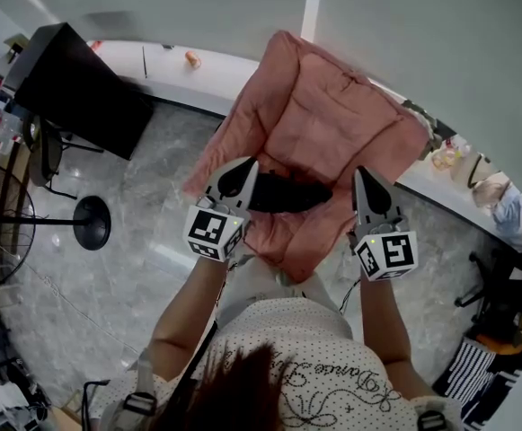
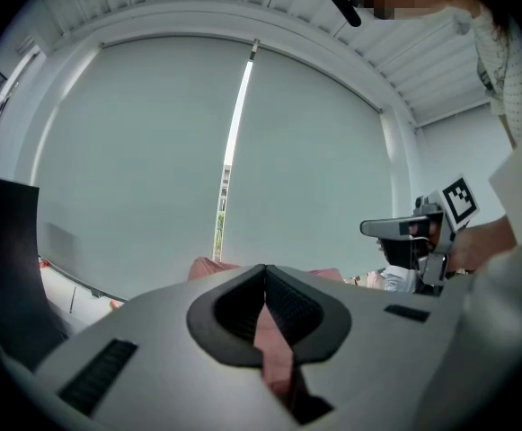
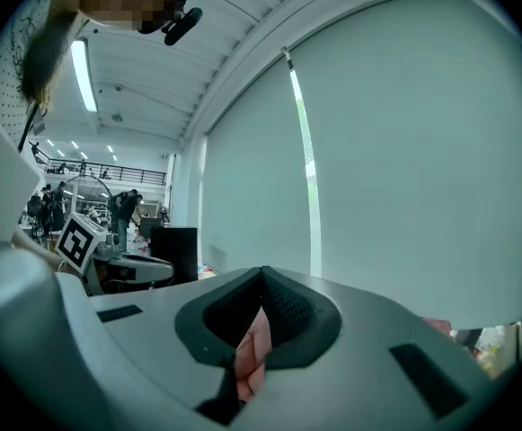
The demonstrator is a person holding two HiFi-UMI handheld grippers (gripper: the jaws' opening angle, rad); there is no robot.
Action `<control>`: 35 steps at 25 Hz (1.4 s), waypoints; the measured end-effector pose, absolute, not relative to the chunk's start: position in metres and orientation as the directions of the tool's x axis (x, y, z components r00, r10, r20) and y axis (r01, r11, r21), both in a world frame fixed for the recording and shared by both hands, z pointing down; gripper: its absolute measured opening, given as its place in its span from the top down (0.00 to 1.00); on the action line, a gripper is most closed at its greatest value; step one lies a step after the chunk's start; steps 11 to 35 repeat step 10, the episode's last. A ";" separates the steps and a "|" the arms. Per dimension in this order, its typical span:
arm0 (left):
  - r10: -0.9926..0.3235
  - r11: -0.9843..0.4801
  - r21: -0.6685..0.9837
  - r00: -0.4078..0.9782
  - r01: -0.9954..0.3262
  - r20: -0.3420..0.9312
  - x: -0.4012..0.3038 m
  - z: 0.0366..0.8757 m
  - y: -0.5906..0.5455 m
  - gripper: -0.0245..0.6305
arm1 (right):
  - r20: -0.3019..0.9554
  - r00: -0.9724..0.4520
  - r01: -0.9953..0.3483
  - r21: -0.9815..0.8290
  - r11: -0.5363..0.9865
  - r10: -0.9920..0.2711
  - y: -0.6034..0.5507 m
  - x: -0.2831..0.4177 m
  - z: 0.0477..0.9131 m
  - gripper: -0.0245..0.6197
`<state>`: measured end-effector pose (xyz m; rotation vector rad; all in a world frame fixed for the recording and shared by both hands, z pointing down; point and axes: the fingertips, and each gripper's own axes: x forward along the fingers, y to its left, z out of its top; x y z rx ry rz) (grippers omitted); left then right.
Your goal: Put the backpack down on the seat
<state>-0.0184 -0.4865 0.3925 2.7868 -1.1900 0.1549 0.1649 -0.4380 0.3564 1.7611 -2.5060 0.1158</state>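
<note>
The backpack point(image 1: 323, 124) is salmon pink with stitched quilting — a black patch point(image 1: 283, 193) marks its near middle. The left gripper point(image 1: 236, 180) and right gripper point(image 1: 371, 194) are pale grey, black inside the jaws, each with a cube point(image 1: 212, 233) of black-and-white squares. The shirt point(image 1: 332, 357) is white with tiny dark dots — the floor point(image 1: 117, 277) is marbled grey, and the screen point(image 1: 81, 88) at far left is black.

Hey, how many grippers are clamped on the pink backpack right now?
2. The left gripper pinches pink fabric at the left side of the backpack. The right gripper pinches it at the right side. Both are in plain view, so none is hidden.
</note>
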 end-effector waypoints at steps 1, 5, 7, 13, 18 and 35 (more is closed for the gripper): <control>-0.713 -0.687 0.060 0.688 -0.724 0.137 -0.020 0.393 -0.488 0.96 | 0.108 -0.337 -0.941 -0.017 0.337 -0.935 -0.439 0.163 0.357 0.95; -0.712 -0.687 0.064 0.688 -0.724 0.142 -0.026 0.396 -0.492 0.96 | 0.114 -0.338 -0.941 -0.012 0.339 -0.934 -0.443 0.158 0.360 0.95; -0.711 -0.687 0.064 0.688 -0.724 0.142 -0.027 0.397 -0.492 0.96 | 0.117 -0.335 -0.942 -0.010 0.336 -0.935 -0.442 0.158 0.361 0.95; -0.711 -0.688 0.064 0.690 -0.723 0.138 -0.027 0.399 -0.491 0.96 | 0.118 -0.330 -0.943 -0.008 0.331 -0.937 -0.441 0.158 0.362 0.95; -0.711 -0.688 0.064 0.690 -0.723 0.138 -0.027 0.399 -0.491 0.96 | 0.118 -0.330 -0.943 -0.008 0.331 -0.937 -0.441 0.158 0.362 0.95; -0.711 -0.688 0.064 0.690 -0.723 0.138 -0.027 0.399 -0.491 0.96 | 0.118 -0.330 -0.943 -0.008 0.331 -0.937 -0.441 0.158 0.362 0.95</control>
